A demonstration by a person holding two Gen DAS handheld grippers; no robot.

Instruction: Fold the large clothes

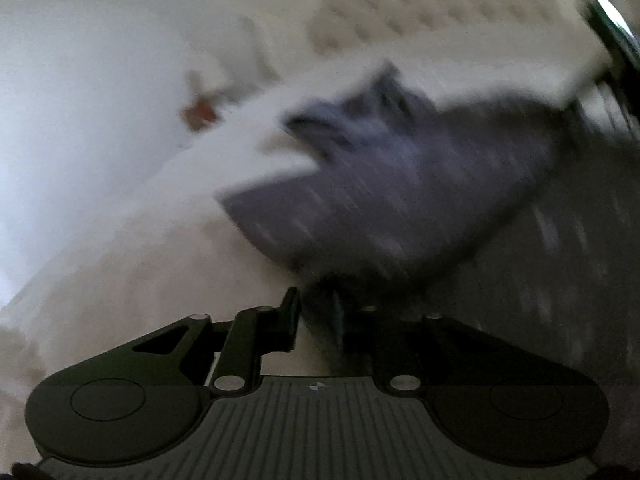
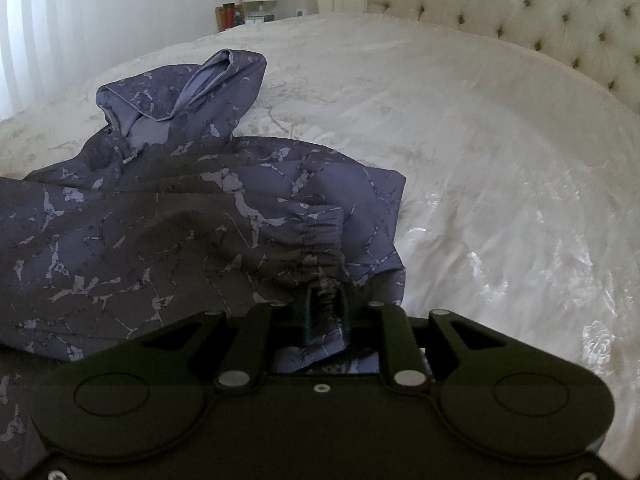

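Jacket (image 2: 168, 216) lies on the bed (image 2: 480, 140). Right gripper (image 2: 325, 312) fingers clamp the elastic cuff (image 2: 320, 240); left gripper (image 1: 316, 312) fingers pinch blurred fabric. Carry the sleeve flat across the body, keeping both edges taut and aligned.

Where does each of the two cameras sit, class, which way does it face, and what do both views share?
Left wrist: sits on the left gripper, facing down over the blurred purple garment and white bed cover; only its own jaws show, with cloth between them.
Right wrist: sits on the right gripper, facing across the bed towards the tufted headboard; its jaws grip the garment's elastic cuff.
Shared: the garment and bed cover.
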